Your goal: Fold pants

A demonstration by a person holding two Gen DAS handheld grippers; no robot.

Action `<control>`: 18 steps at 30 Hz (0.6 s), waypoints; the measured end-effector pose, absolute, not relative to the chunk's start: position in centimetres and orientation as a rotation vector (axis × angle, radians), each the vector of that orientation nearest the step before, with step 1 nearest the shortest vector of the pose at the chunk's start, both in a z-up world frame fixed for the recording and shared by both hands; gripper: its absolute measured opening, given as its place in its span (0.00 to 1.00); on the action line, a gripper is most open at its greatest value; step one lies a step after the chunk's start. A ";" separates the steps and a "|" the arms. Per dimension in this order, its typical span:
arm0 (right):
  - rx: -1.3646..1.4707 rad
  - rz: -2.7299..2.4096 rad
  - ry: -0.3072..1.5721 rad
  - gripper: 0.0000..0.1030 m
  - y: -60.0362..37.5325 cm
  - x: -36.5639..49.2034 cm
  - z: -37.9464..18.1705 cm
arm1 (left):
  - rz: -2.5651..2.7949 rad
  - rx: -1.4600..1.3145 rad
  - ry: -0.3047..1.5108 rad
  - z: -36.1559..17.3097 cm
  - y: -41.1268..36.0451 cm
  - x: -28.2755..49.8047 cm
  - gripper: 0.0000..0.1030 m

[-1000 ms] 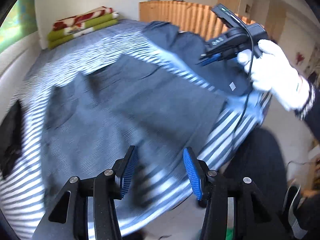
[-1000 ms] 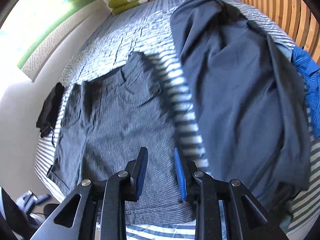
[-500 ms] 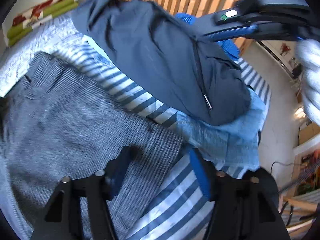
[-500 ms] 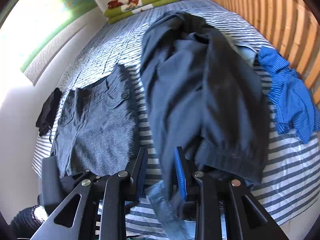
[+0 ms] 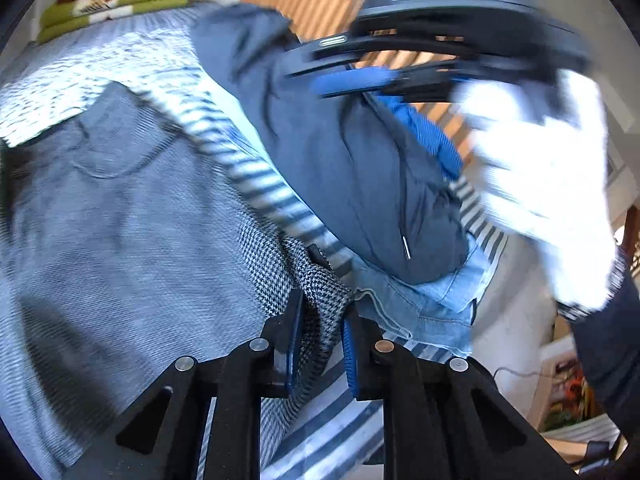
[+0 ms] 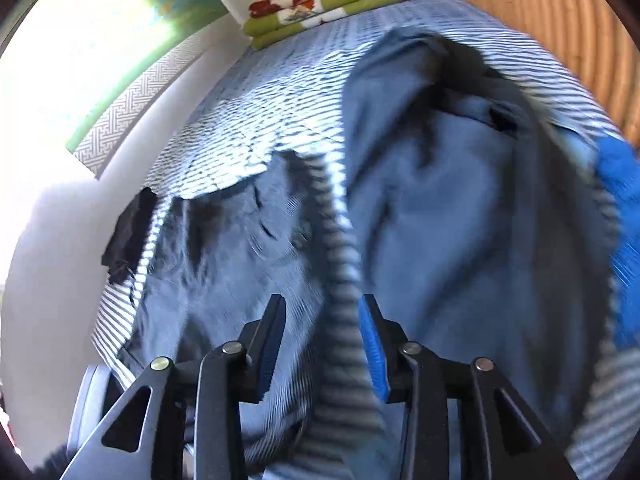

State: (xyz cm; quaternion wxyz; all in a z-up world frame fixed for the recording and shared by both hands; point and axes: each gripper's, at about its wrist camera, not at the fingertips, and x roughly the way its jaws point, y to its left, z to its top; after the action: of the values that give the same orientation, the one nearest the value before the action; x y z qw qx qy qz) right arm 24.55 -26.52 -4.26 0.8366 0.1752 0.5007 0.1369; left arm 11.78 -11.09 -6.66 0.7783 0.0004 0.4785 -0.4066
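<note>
Grey checked shorts (image 5: 140,220) lie flat on the striped bed sheet (image 5: 256,176). My left gripper (image 5: 322,332) is shut on their near right corner, and the cloth bunches between the blue pads. In the right wrist view the shorts (image 6: 224,260) lie at left. My right gripper (image 6: 322,332) hovers open over the bare striped sheet (image 6: 340,280) between the shorts and dark navy pants (image 6: 440,220). The left wrist view shows the right gripper (image 5: 360,80) blurred at the top, held by a white-gloved hand (image 5: 540,200).
Dark navy pants (image 5: 340,160) lie on a light blue denim garment (image 5: 420,304) at the bed's right edge, beside a bright blue knit (image 6: 624,200). Folded blankets (image 6: 320,4) sit at the far end. A black item (image 6: 128,232) lies at the left edge. A wooden slatted board (image 6: 560,20) runs along the right.
My left gripper closed on the corner of the grey shorts. My right gripper opened wider and shifted left from the navy pants to above the strip of sheet beside the shorts.
</note>
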 end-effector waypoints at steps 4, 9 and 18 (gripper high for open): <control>0.291 0.298 1.115 0.40 -22.0 30.9 -6.3 | -0.858 -0.073 1.023 -5.8 -8.1 11.6 0.18; 0.261 0.209 1.252 0.42 -19.1 37.5 -11.2 | -0.867 -0.103 1.019 -6.0 -7.3 11.5 0.18; 0.320 0.145 1.223 0.12 -19.0 37.2 -10.4 | -0.933 -0.224 0.982 -4.7 -3.4 11.1 0.17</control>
State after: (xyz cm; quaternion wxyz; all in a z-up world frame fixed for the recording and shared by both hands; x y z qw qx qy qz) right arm 37.25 -19.02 -10.39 0.8042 0.1495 0.5712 0.0676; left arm 11.07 -3.39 -4.69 0.7734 -0.1034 0.4534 -0.4307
